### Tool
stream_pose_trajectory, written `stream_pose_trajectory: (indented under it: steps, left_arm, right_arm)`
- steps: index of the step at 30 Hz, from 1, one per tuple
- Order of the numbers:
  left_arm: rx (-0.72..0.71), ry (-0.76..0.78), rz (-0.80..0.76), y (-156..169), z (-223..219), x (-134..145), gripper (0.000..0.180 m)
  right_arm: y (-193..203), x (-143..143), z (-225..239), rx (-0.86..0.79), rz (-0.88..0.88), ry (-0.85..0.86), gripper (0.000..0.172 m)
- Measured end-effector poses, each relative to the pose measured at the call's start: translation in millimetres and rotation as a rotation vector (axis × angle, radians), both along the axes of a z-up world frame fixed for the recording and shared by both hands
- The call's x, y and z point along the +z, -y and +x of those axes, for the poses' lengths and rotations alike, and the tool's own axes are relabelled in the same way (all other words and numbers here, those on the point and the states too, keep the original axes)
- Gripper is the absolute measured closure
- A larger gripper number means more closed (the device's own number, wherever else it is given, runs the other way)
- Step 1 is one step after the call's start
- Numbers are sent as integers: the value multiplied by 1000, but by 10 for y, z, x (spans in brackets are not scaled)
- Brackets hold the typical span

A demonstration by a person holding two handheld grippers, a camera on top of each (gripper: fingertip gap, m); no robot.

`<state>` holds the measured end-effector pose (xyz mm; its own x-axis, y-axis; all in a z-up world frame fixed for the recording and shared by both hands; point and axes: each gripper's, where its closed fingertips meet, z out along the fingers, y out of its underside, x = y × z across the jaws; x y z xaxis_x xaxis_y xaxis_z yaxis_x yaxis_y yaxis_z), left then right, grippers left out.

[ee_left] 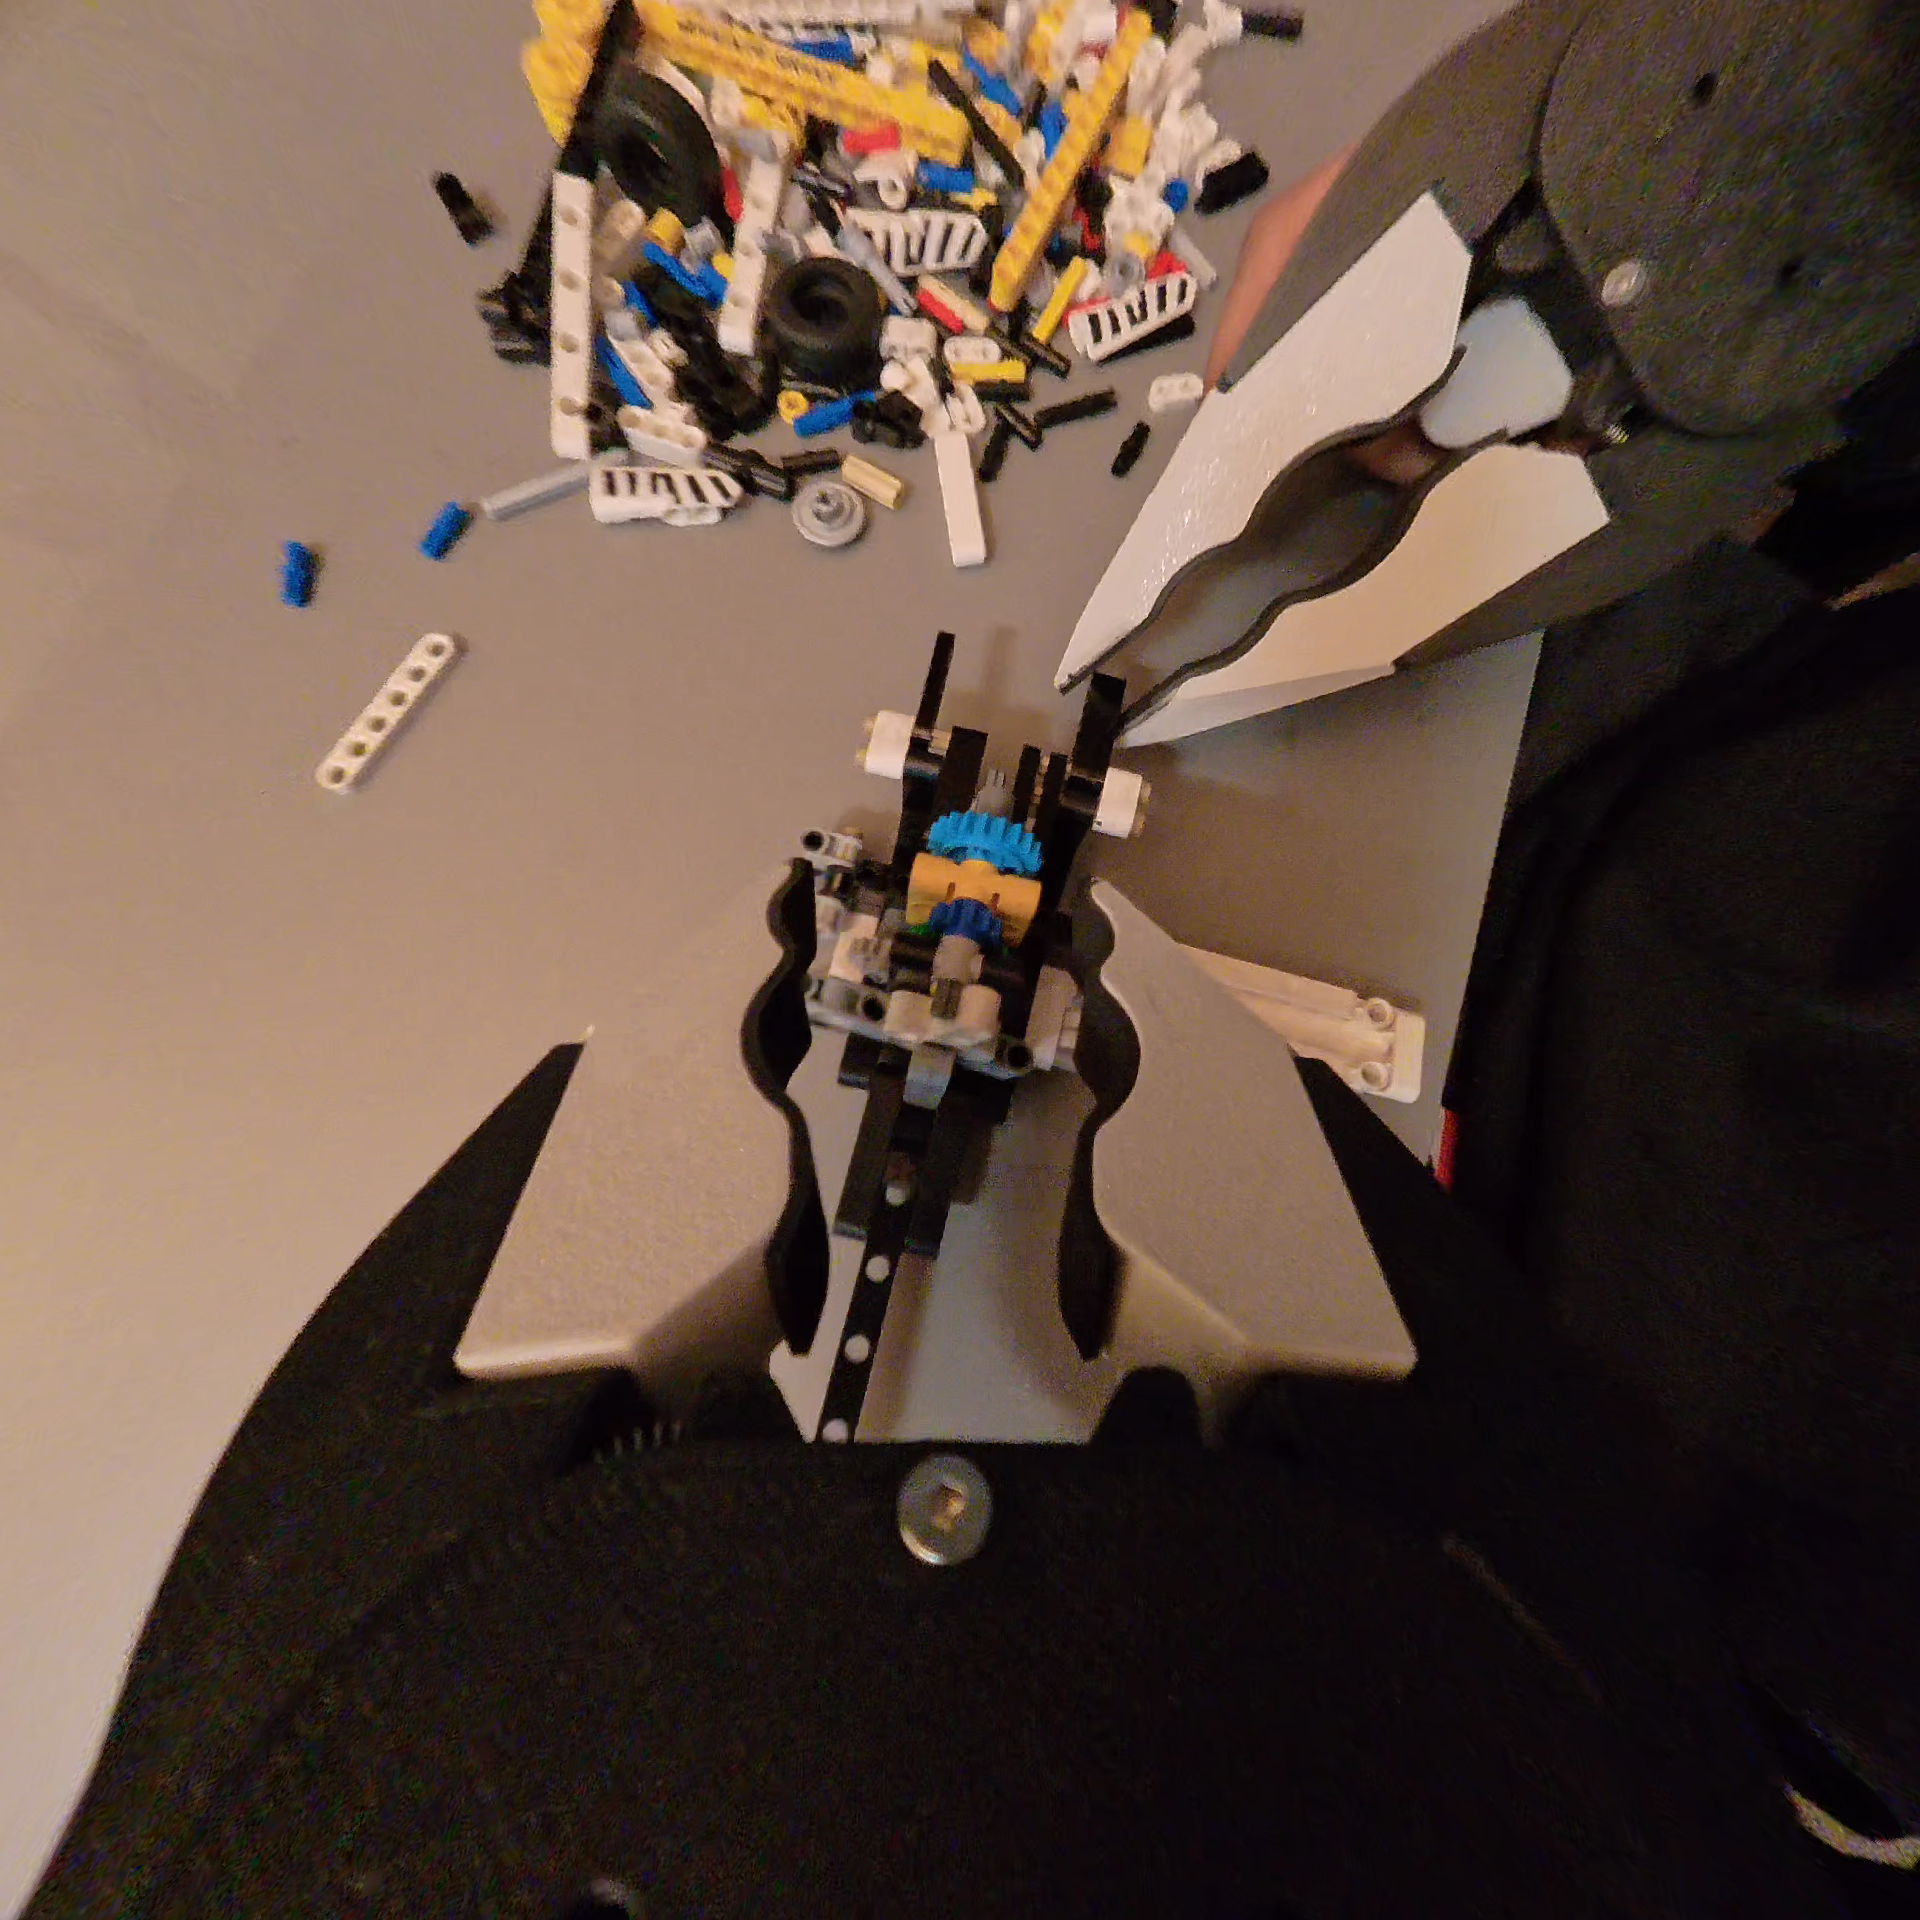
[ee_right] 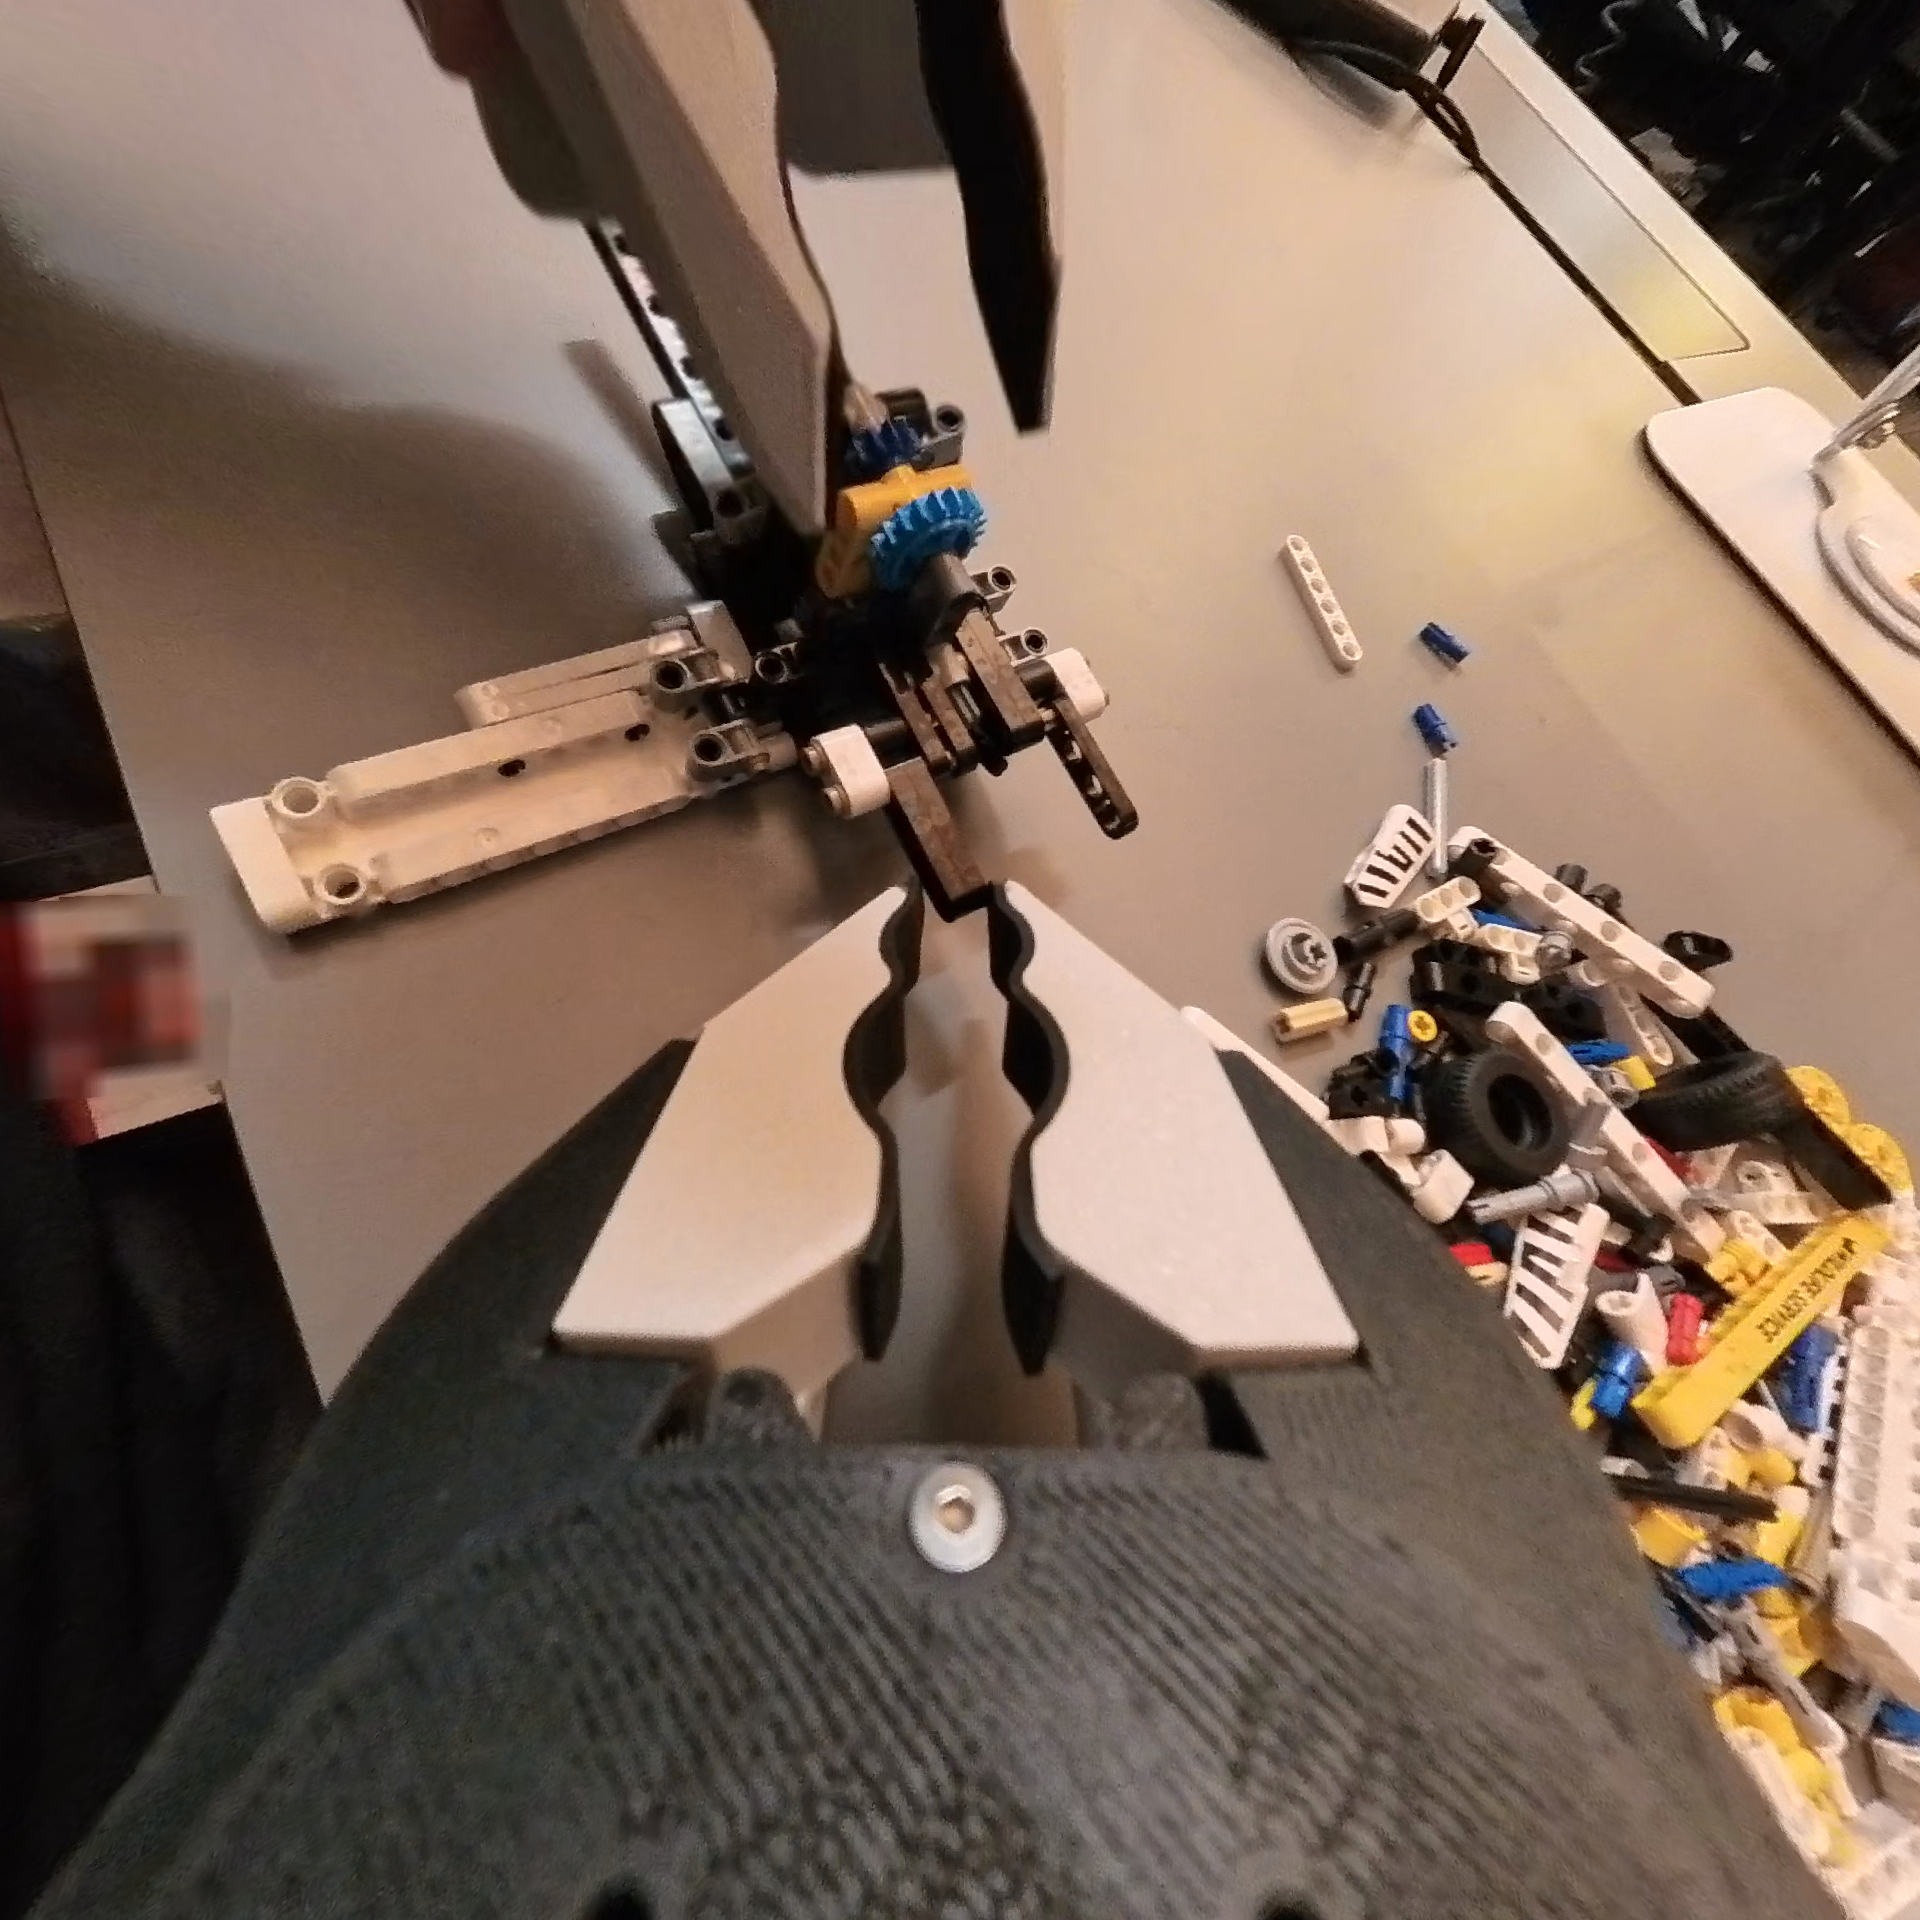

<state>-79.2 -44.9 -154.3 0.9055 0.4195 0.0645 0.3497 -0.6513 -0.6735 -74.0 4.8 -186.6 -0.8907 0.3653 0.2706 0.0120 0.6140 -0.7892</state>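
Observation:
A brick-built mechanism (ee_left: pixel 966 894) lies on the grey table (ee_left: pixel 260 1039). It has black beams, a light blue gear (ee_left: pixel 982 836), a yellow block and a long white panel (ee_right: pixel 468 790). My left gripper (ee_left: pixel 951 904) is open and straddles the mechanism's middle. In the right wrist view the left gripper (ee_right: pixel 925 457) has one finger (ee_right: pixel 769 395) against the mechanism, while the other finger (ee_right: pixel 1013 312) hangs free of it. My right gripper (ee_right: pixel 954 904) is shut on the end of a black beam (ee_right: pixel 940 842) that sticks out of the mechanism. The left wrist view shows the right gripper (ee_left: pixel 1101 707) pinching that beam too.
A pile of loose yellow, white, black and blue parts with tyres (ee_left: pixel 852 208) lies beyond the mechanism and shows at the right of the right wrist view (ee_right: pixel 1558 1195). A loose white beam (ee_left: pixel 387 713) and blue pins (ee_left: pixel 297 571) lie apart. The table edge (ee_left: pixel 1496 831) is close. A white stand base (ee_right: pixel 1766 499) sits farther off. One gripper's finger ends stand about 7 centimeters off the other's.

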Motion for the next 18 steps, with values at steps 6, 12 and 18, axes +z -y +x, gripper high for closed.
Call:
stream_pose_trajectory:
  steps: [6, 12, 18]
  left_arm:
    - [51, -14, 15, 177, -3, 70, 131]
    - [24, 19, -35, 124, 56, -85, 126]
    - [18, 41, -39, 66, 66, -148, 126]
  right_arm:
    - [-5, 3, -11, -7, -9, 18, 162]
    - [-20, 47, -35, -24, -38, 17, 162]
    - [-20, 55, -33, -25, -35, -3, 162]
